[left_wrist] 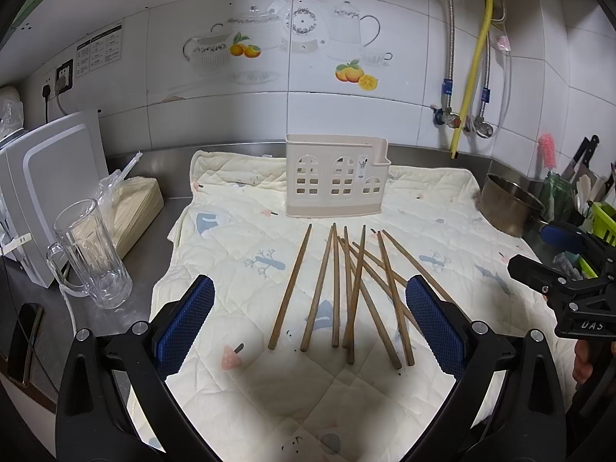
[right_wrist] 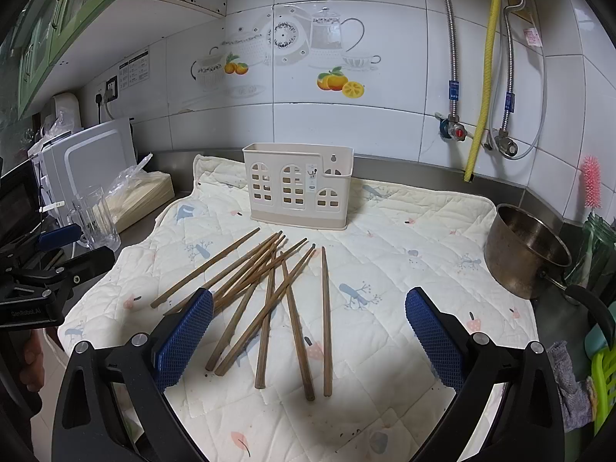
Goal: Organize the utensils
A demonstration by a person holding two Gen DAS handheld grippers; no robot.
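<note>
chopsticks (left_wrist: 335, 288): matt brown wood
holder (left_wrist: 335, 175): smooth beige plastic
mat (right_wrist: 404, 269): quilted printed cloth
pot (right_wrist: 525, 248): dull metal
mug (left_wrist: 90, 252): clear ribbed glass
desk (left_wrist: 169, 177): brushed steel

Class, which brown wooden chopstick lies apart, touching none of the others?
The leftmost brown wooden chopstick in the left wrist view lies alone on the quilted cloth; the others cross or overlap.

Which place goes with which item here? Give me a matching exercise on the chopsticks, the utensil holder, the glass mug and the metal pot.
Items:
1. chopsticks
2. utensil holder
3. glass mug
4. metal pot

Places:
A. on the bare counter, left of the quilted cloth
B. upright at the back of the cloth
C. at the cloth's right edge
D. lying loose mid-cloth, some crossing

Pairs: 1-D, 2-B, 3-A, 4-C
</note>
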